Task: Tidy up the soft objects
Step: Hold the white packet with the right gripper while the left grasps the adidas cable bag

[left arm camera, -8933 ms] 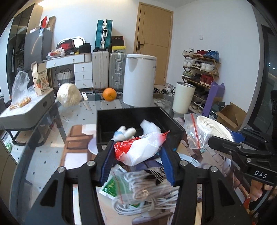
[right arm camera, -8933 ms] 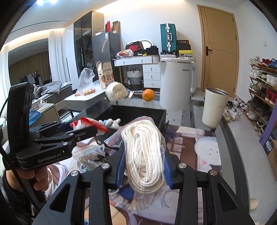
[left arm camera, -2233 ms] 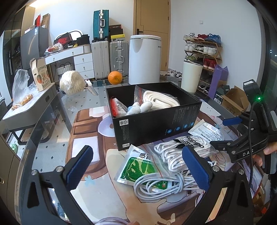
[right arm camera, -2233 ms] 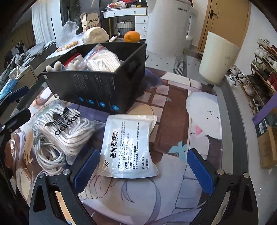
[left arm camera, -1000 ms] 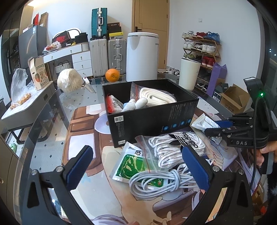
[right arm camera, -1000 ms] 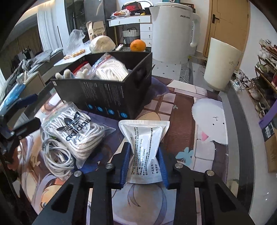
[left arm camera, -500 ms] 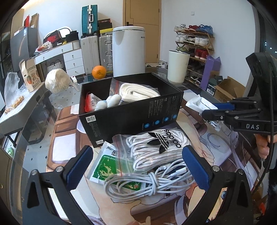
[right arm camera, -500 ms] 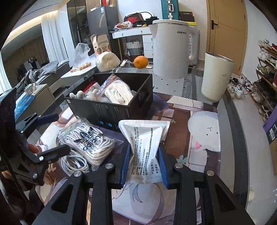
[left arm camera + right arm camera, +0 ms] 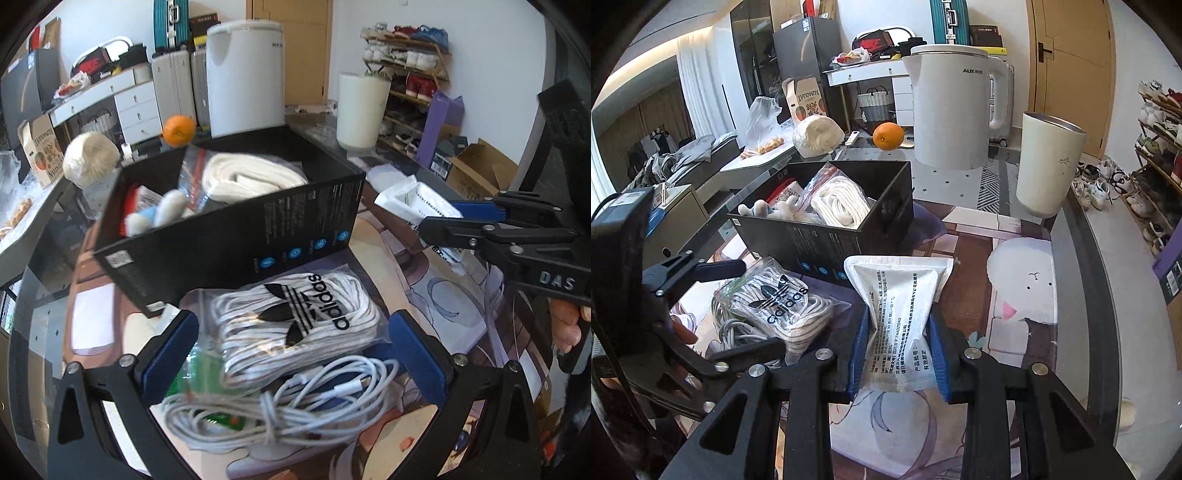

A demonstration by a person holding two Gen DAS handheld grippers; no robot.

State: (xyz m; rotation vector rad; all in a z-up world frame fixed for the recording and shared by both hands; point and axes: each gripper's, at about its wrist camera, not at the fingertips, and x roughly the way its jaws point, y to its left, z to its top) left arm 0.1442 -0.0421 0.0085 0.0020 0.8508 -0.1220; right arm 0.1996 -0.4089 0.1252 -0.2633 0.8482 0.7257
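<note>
My left gripper (image 9: pixel 291 350) is open, its blue pads on either side of a clear bag of white rope (image 9: pixel 295 317) printed with a black logo. The bag lies on a white cable bundle (image 9: pixel 280 402) and a green packet (image 9: pixel 192 373). Just beyond stands the black box (image 9: pixel 236 236), holding another rope bag (image 9: pixel 251 177), a plush toy (image 9: pixel 159 214) and a red-white packet (image 9: pixel 138 195). My right gripper (image 9: pixel 897 354) is shut on a white printed pouch (image 9: pixel 897 314), held above the table in front of the black box (image 9: pixel 831 251). The rope bag (image 9: pixel 775 299) sits to its left.
Behind the box stand a white kettle (image 9: pixel 949 107), an orange (image 9: pixel 888 136) and a round white bundle (image 9: pixel 816 136). A cream tumbler (image 9: pixel 1045 166) is at the right, near the table's curved edge (image 9: pixel 1082 295). A person's hand (image 9: pixel 569 325) grips the right handle.
My left gripper has come forward and down, so the logo rope bag now lies between its open pads. The right gripper has risen a little with the pouch.
</note>
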